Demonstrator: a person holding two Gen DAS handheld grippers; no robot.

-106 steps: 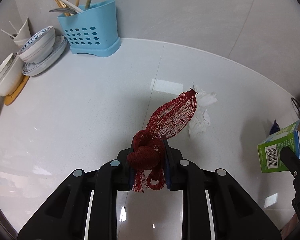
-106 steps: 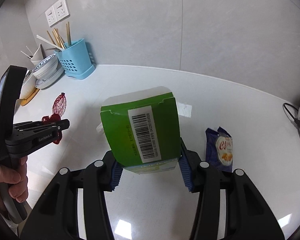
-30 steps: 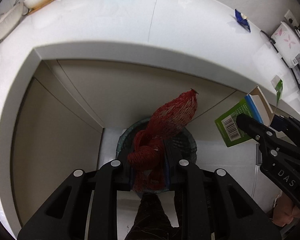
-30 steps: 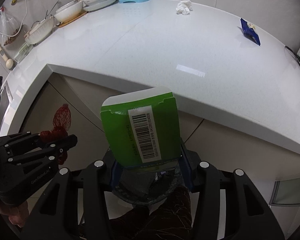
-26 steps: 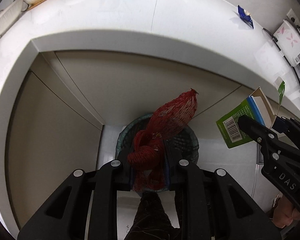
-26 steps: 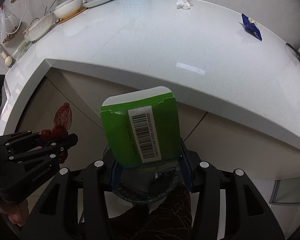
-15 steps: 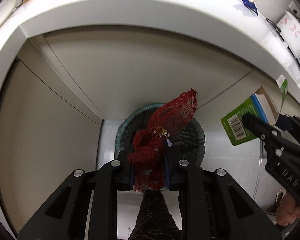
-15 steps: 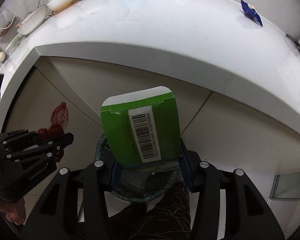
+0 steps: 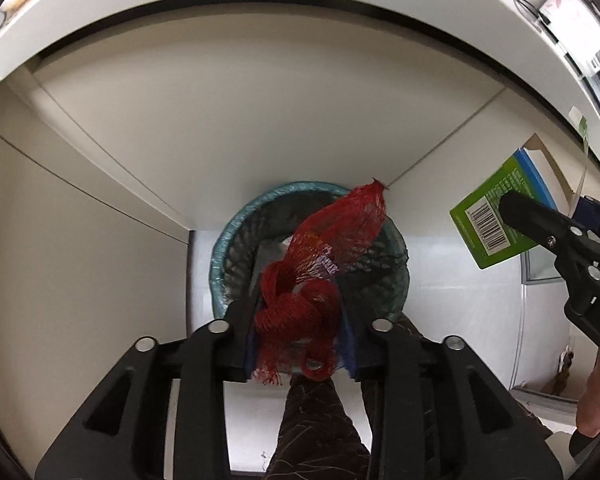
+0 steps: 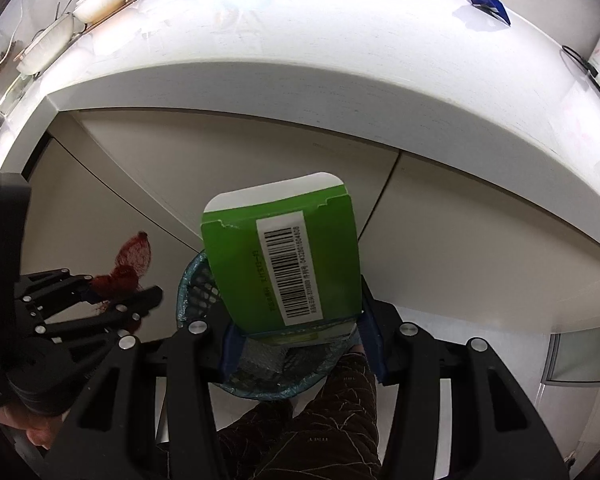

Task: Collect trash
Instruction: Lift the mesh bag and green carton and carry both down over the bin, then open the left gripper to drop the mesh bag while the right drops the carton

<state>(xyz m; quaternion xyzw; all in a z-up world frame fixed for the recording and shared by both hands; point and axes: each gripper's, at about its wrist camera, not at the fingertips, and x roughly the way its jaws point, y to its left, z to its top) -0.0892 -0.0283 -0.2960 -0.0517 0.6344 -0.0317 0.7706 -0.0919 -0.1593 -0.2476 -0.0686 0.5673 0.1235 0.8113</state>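
Red mesh bag (image 9: pixel 320 268), bunched in left claw (image 9: pixel 300 336), probably w/ scraps inside.

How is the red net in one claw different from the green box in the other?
The red net is soft, see-through mesh, bunched in the left claw. The green box is stiff, solid card with a barcode, in the right claw. Both hang above the bin.

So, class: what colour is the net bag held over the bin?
Red net bag, an open mesh weave. It shows best in the left wrist view.
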